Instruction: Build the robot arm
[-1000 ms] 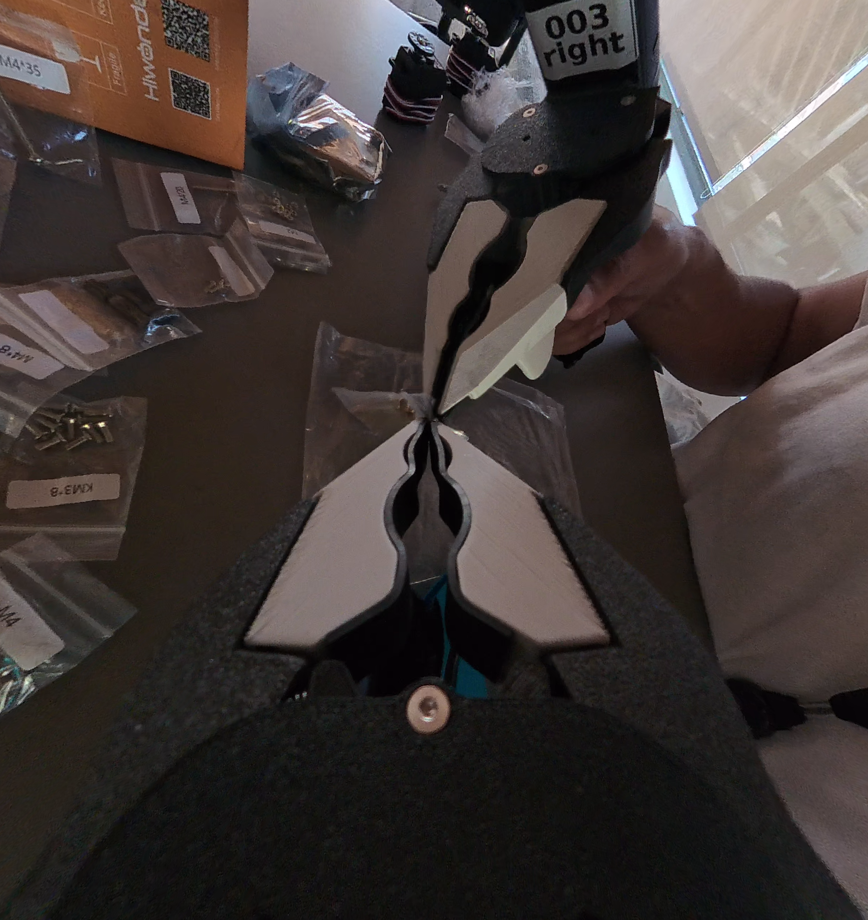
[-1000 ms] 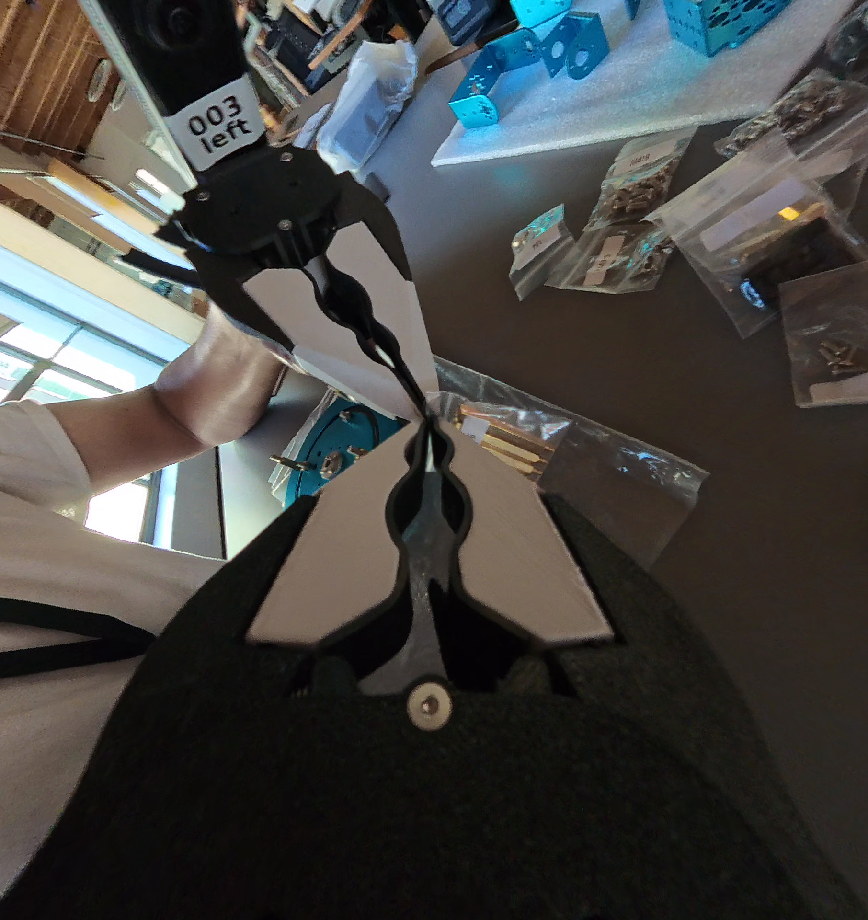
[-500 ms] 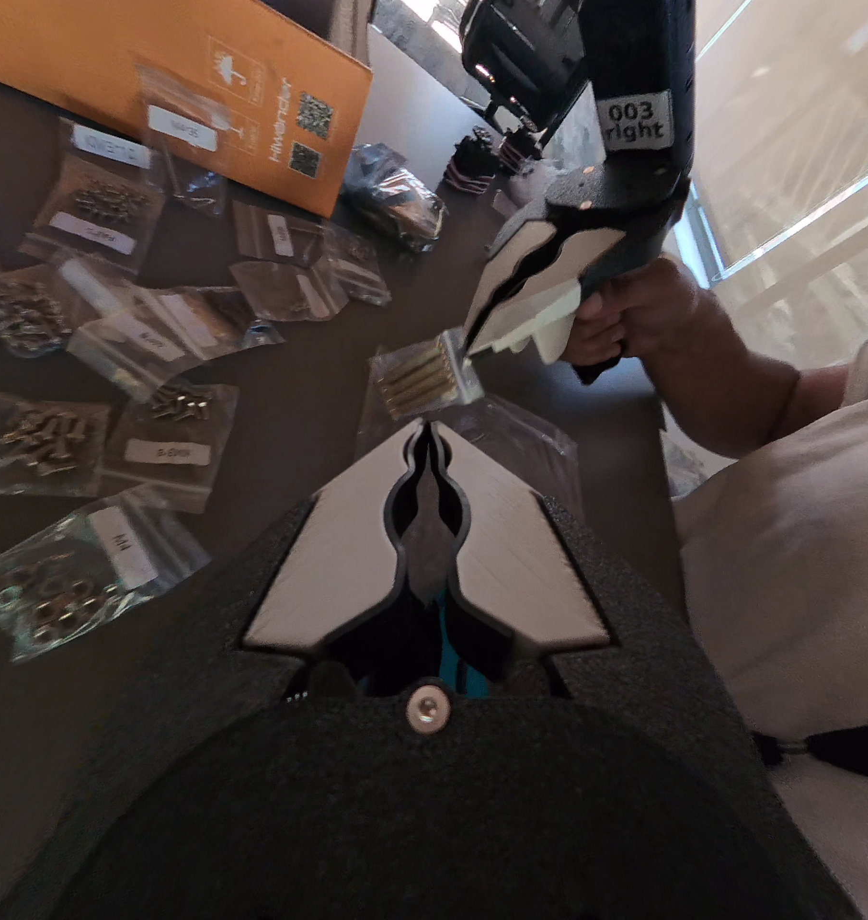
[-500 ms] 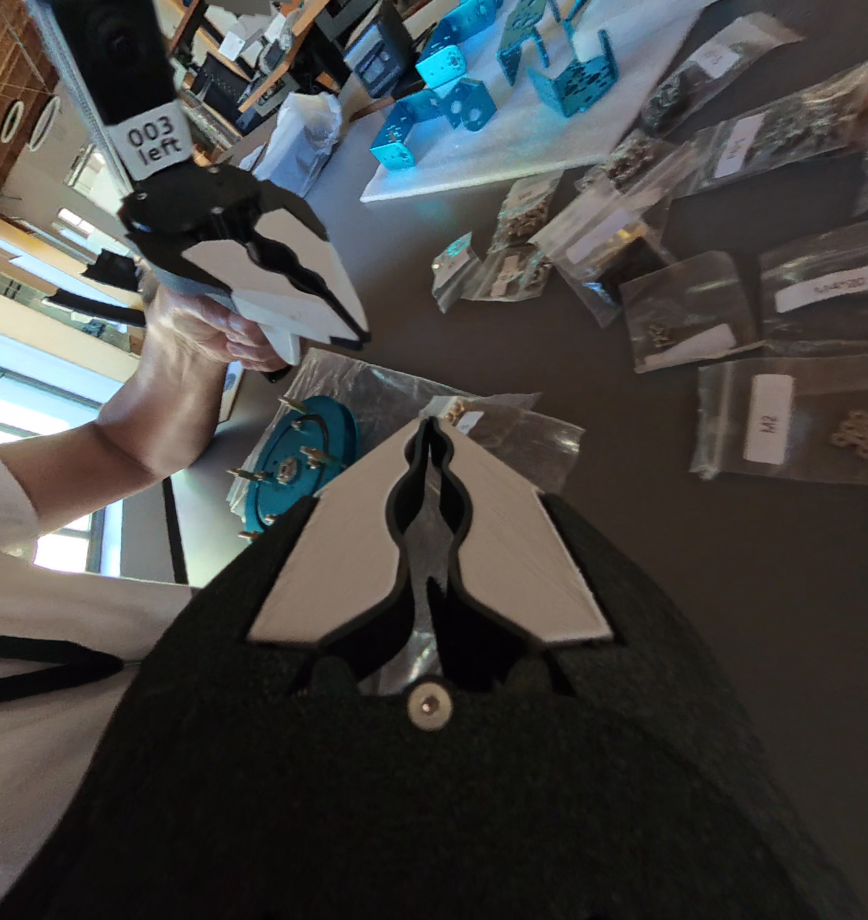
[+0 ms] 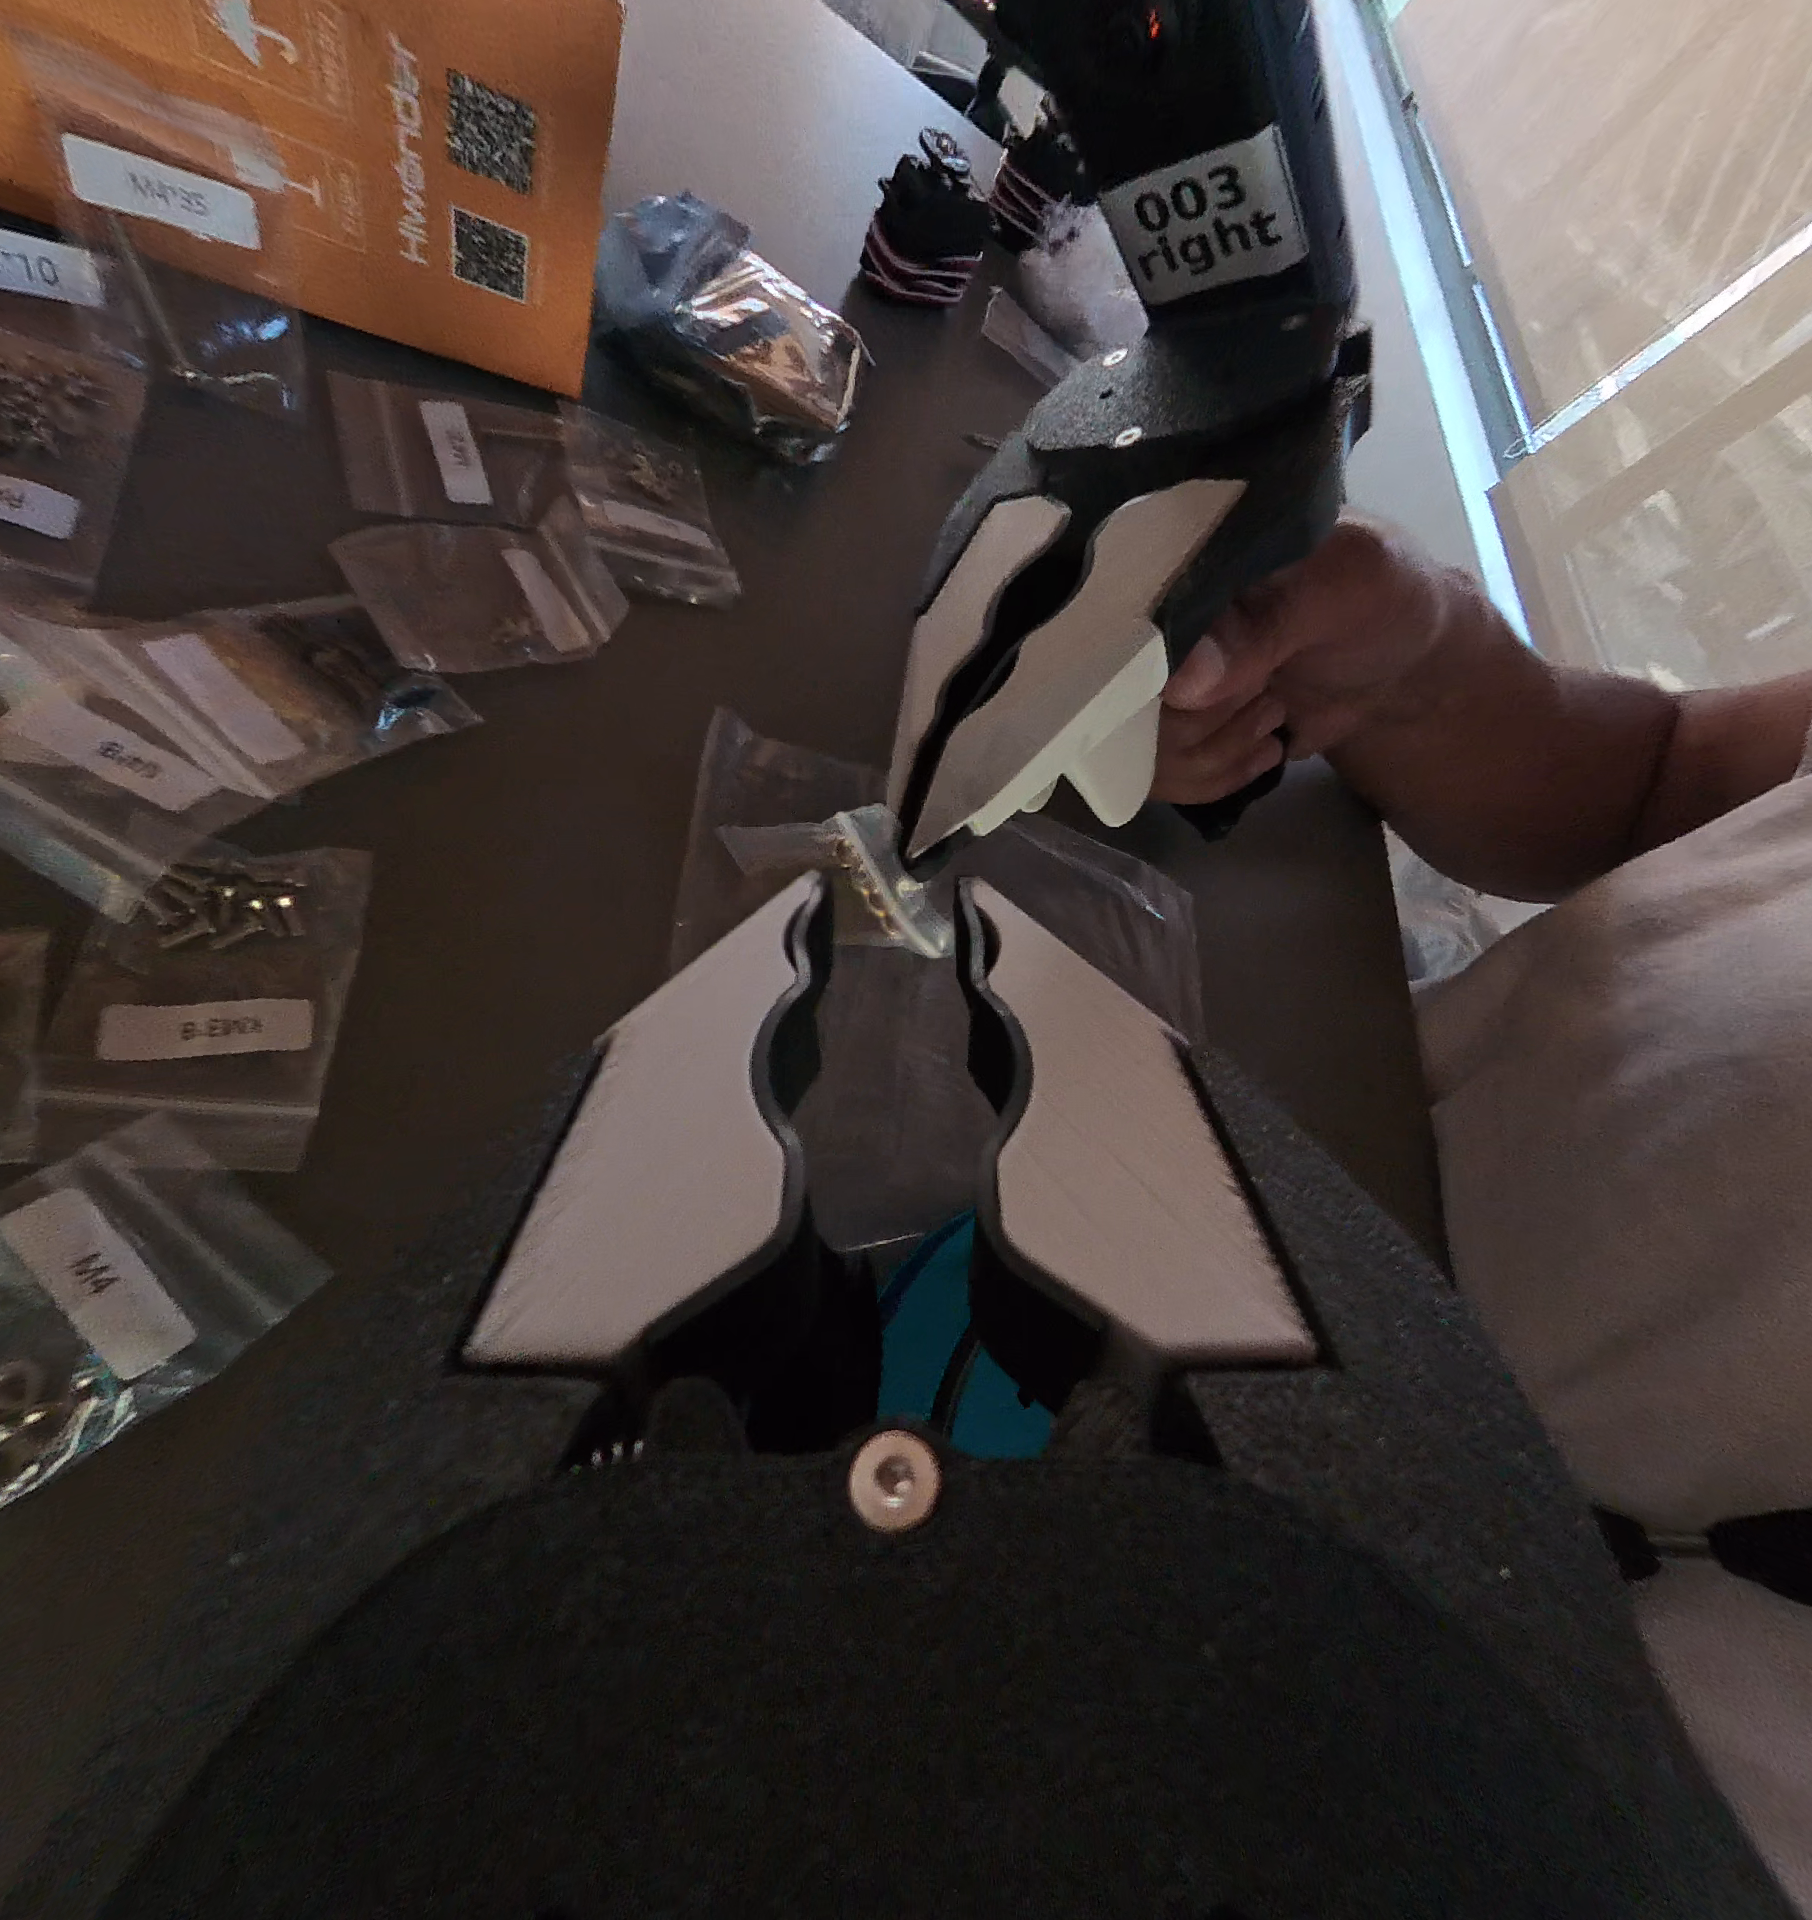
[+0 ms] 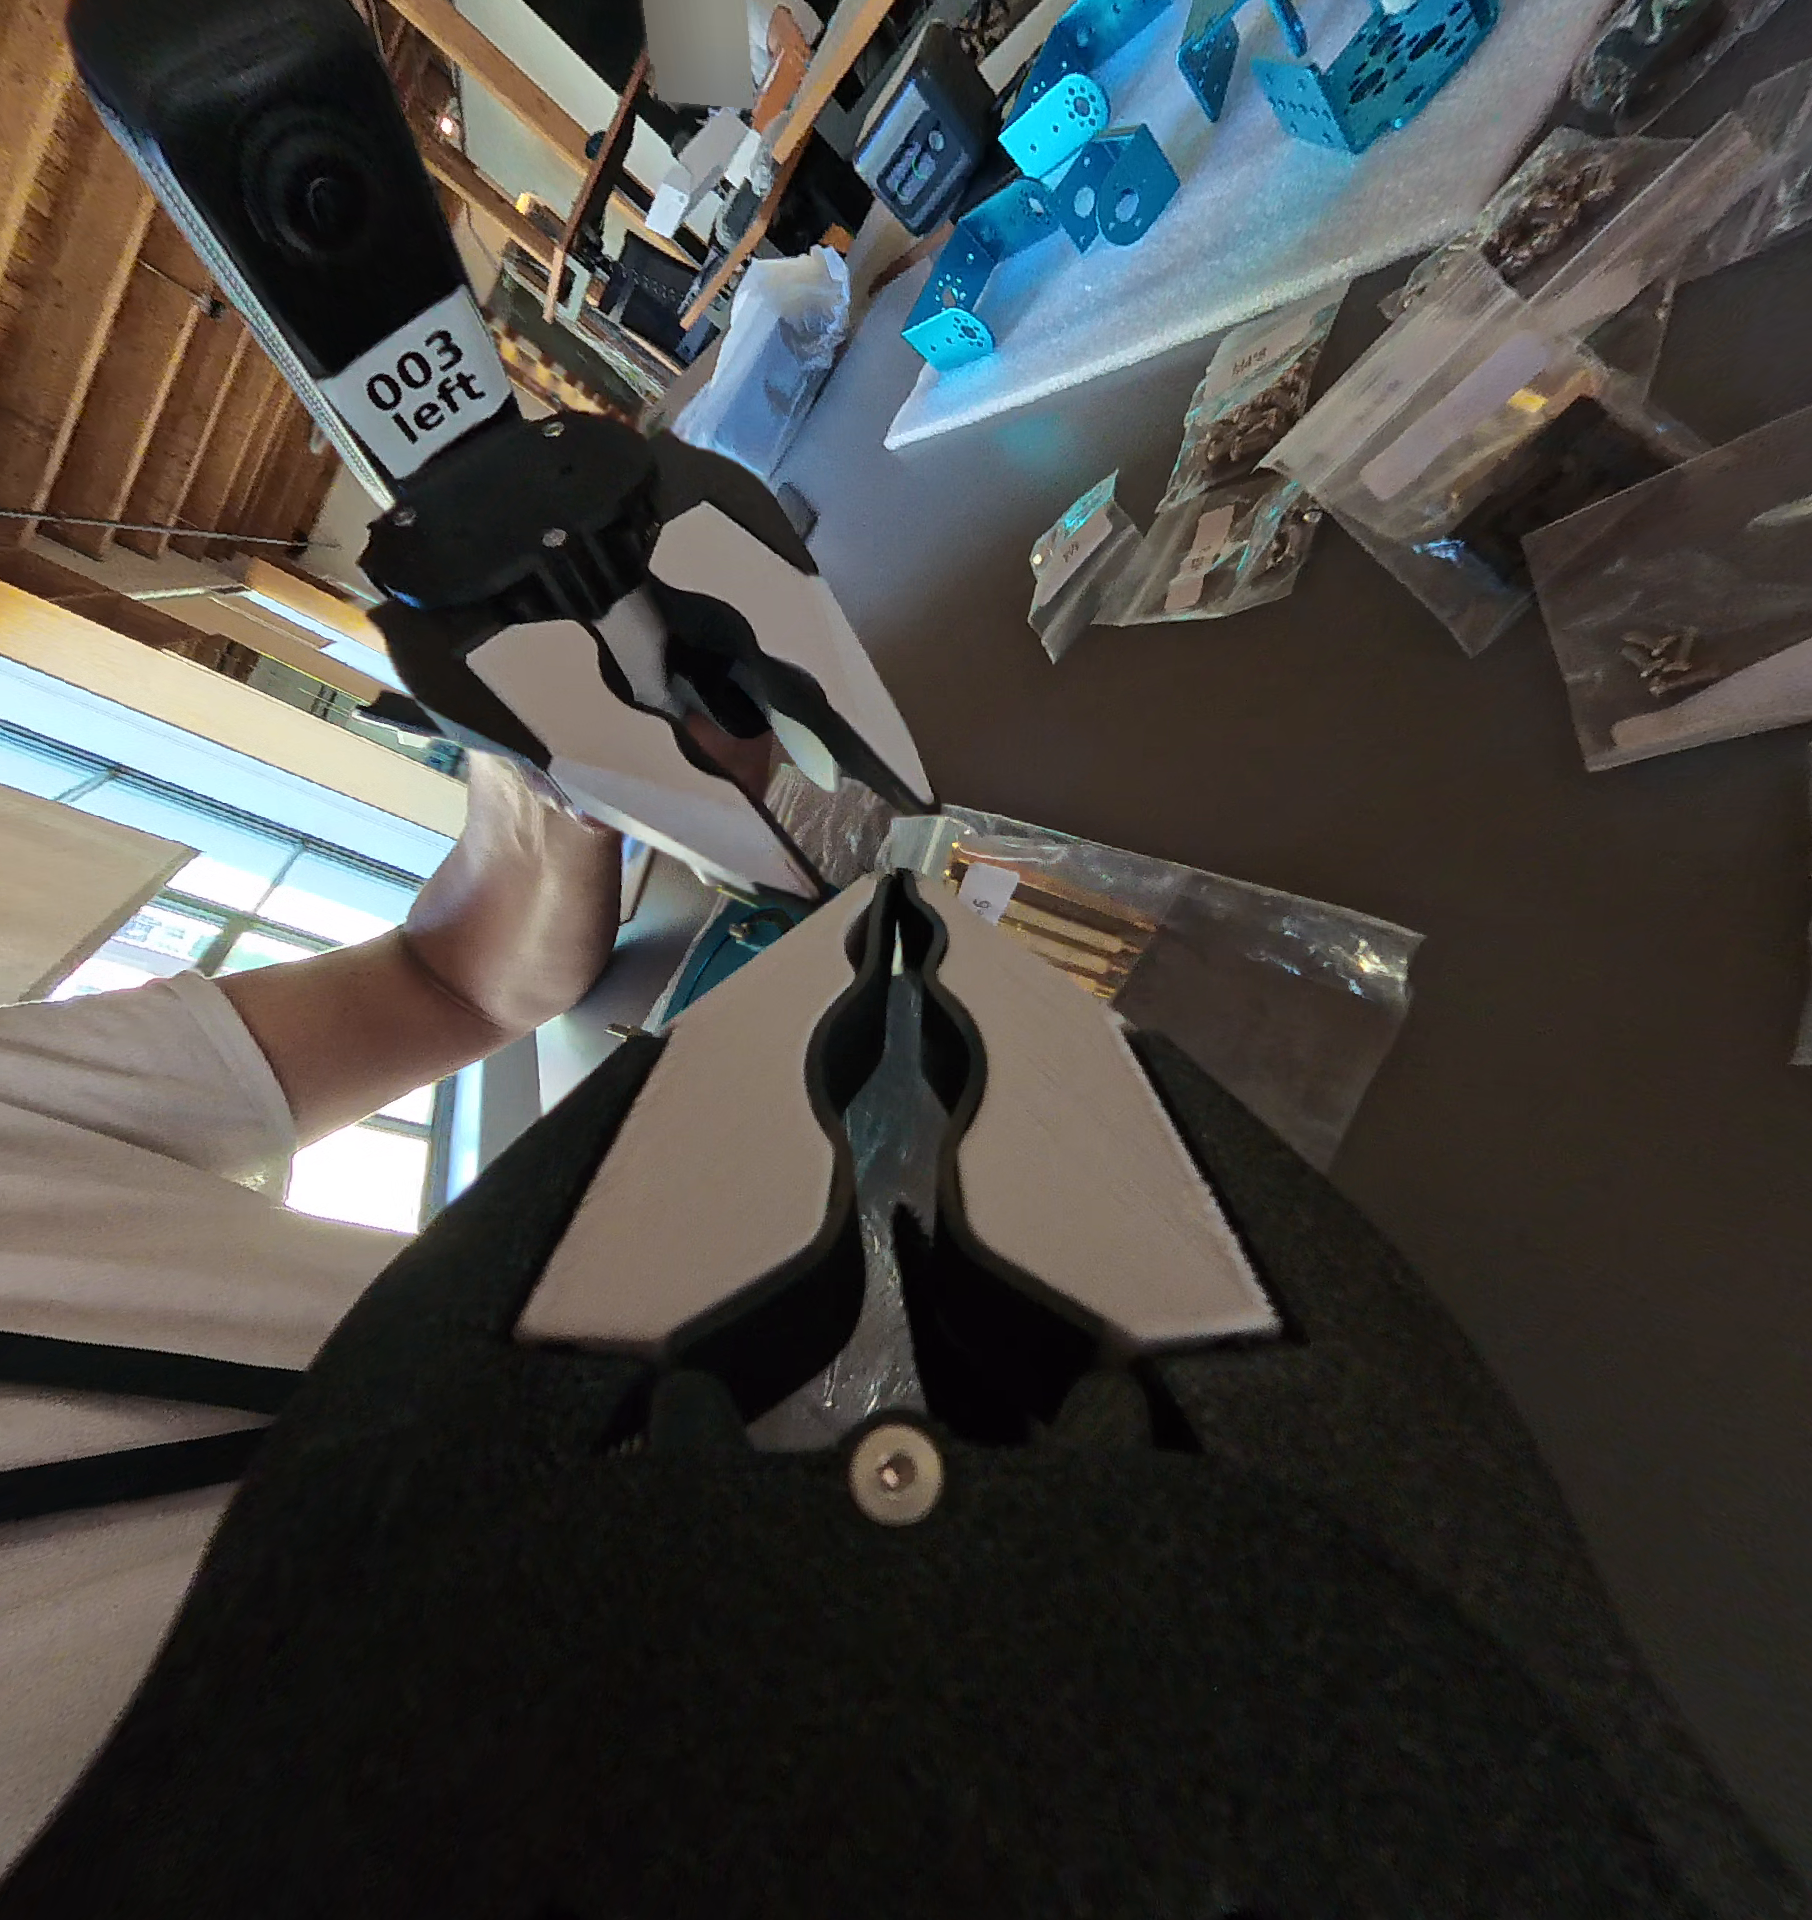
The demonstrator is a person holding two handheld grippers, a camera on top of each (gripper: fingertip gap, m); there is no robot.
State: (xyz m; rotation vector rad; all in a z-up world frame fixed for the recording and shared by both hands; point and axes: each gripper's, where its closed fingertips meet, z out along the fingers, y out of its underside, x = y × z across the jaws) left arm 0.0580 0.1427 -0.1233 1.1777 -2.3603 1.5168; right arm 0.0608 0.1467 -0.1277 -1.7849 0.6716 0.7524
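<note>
- Over a dark surface (image 5: 528, 862) strewn with clear bags of screws, the left wrist view has the left gripper (image 5: 894, 896) with its fingers spread apart, released, a small clear bag of brass standoffs (image 5: 881, 894) sitting in the gap at their tips without being pinched by them.
- In the same view the right gripper (image 5: 912, 847) comes down from above, held by a hand (image 5: 1328, 675); its fingers are clenched on the top corner of that small bag.
- Beneath the small bag lies a larger clear bag (image 5: 1078, 883) flat on the surface; a teal part (image 5: 933, 1340) shows through the gap low between the left fingers.
- To the left lie labelled screw bags (image 5: 206, 966), and farther back an orange box (image 5: 341, 156) and a crumpled foil bag (image 5: 746, 332).
- In the right wrist view the right gripper (image 6: 897, 894) has its fingers pressed together, with a thin strip of clear plastic running down the slot between them.
- Just beyond its tips the bag of brass standoffs (image 6: 1058, 925) rests over the larger clear bag (image 6: 1286, 987).
- The left gripper (image 6: 881, 842) reaches in from upper left, its fingers parted, tips just beside the right gripper's tips.
- Farther back, blue metal brackets (image 6: 1078, 187) stand on a white foam sheet (image 6: 1193, 301), with more screw bags (image 6: 1245, 499) near it.
</note>
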